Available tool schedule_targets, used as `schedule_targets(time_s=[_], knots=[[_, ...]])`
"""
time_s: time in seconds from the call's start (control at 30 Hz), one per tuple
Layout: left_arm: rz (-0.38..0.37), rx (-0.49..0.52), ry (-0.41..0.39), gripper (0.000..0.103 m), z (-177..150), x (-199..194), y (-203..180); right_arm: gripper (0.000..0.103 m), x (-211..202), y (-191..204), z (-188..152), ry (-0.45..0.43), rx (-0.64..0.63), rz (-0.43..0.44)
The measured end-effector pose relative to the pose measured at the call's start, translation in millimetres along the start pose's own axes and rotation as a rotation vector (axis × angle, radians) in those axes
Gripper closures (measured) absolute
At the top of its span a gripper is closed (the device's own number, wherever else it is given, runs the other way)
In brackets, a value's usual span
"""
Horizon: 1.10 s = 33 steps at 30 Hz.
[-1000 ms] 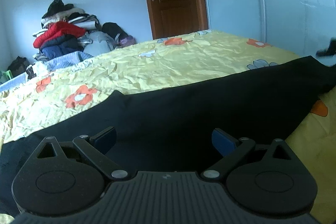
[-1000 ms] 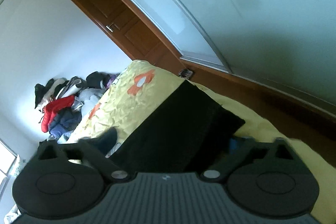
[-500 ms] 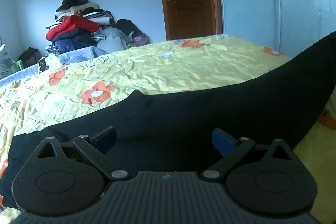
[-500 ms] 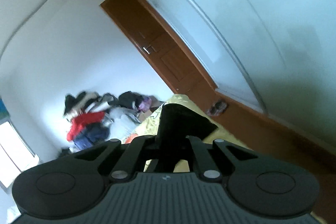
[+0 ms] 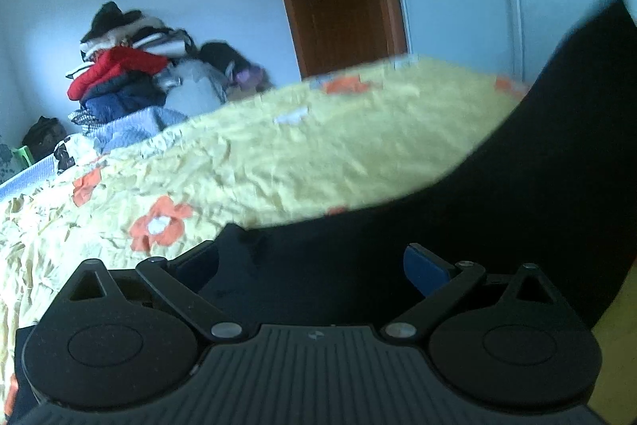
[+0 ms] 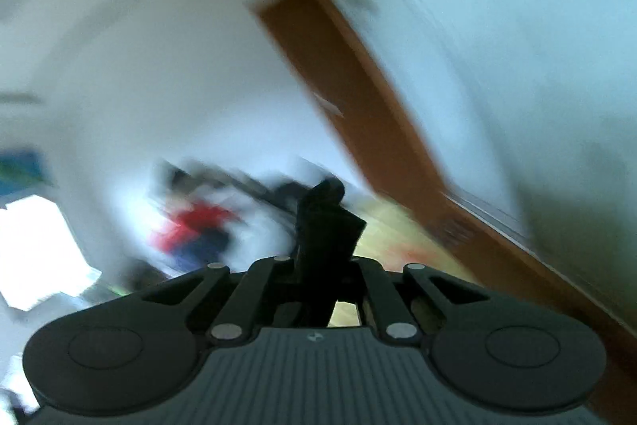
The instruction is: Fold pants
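- the right gripper (image 6: 324, 265) had clamped shut on the black pants (image 5: 537, 186) and lifted that end off the bed (image 5: 278, 162).
- the left gripper (image 5: 314, 261) stayed wide over the part lying flat; folding had begun.

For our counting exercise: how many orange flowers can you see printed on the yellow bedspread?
5 at least: one near the gripper, one at the left edge, one far by the door, one far right, a sliver beside the pants. Others may be hidden.
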State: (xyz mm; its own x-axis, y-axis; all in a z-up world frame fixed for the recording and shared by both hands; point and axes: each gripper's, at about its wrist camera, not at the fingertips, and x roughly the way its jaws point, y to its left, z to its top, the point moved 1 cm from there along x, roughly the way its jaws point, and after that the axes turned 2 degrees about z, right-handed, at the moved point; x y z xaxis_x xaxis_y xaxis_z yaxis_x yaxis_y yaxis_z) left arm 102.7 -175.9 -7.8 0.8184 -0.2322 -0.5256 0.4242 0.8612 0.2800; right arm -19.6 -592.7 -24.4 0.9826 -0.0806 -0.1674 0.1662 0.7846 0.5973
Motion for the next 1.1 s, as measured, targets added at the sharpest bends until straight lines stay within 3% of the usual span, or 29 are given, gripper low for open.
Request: schedule_targets(time_s=[0.07, 0.1, 0.23, 0.37, 0.47, 0.6, 0.73, 0.87, 1.03, 1.1], knots=[[-0.013, 0.014, 0.035, 0.002, -4.3, 9.8, -2.7, 0.099, 17.8, -42.4, -22.3, 0.132, 0.087, -0.195], [-0.022, 0.02, 0.056, 0.002, -6.4, 15.0, -4.1, 0.099, 20.9, -57.3, -33.3, 0.171, 0.109, -0.245], [0.016, 0.054, 0.114, 0.004, -9.9, 37.8, -12.1, 0.099, 18.1, -46.3, -45.8, 0.149, 0.097, -0.235], [0.097, -0.015, 0.028, 0.002, -2.1, 25.1, 2.3, 0.099, 21.3, 16.3, -28.0, 0.103, -0.074, -0.113], [0.16, -0.086, -0.004, 0.002, -1.7, 10.8, 28.4, 0.099, 33.6, 84.7, -33.7, 0.134, -0.249, 0.032], [0.225, -0.149, -0.005, 0.001, -9.1, -5.5, 60.7, 0.099, 53.7, 165.6, -74.7, 0.222, -0.37, 0.249], [0.286, -0.164, 0.027, 0.001, -24.8, -14.2, 83.8, 0.099, 83.2, 224.8, -142.7, 0.397, -0.447, 0.412], [0.306, -0.196, 0.076, 0.001, -39.7, -14.8, 97.8, 0.099, 119.7, 250.3, -206.2, 0.578, -0.463, 0.47], [0.295, -0.243, 0.084, 0.001, -43.0, -9.8, 105.7, 0.091, 116.8, 261.7, -248.5, 0.645, -0.555, 0.435], [0.282, -0.252, 0.084, 0.001, -42.1, -9.3, 104.2, 0.07, 109.2, 257.2, -246.7, 0.663, -0.531, 0.467]])
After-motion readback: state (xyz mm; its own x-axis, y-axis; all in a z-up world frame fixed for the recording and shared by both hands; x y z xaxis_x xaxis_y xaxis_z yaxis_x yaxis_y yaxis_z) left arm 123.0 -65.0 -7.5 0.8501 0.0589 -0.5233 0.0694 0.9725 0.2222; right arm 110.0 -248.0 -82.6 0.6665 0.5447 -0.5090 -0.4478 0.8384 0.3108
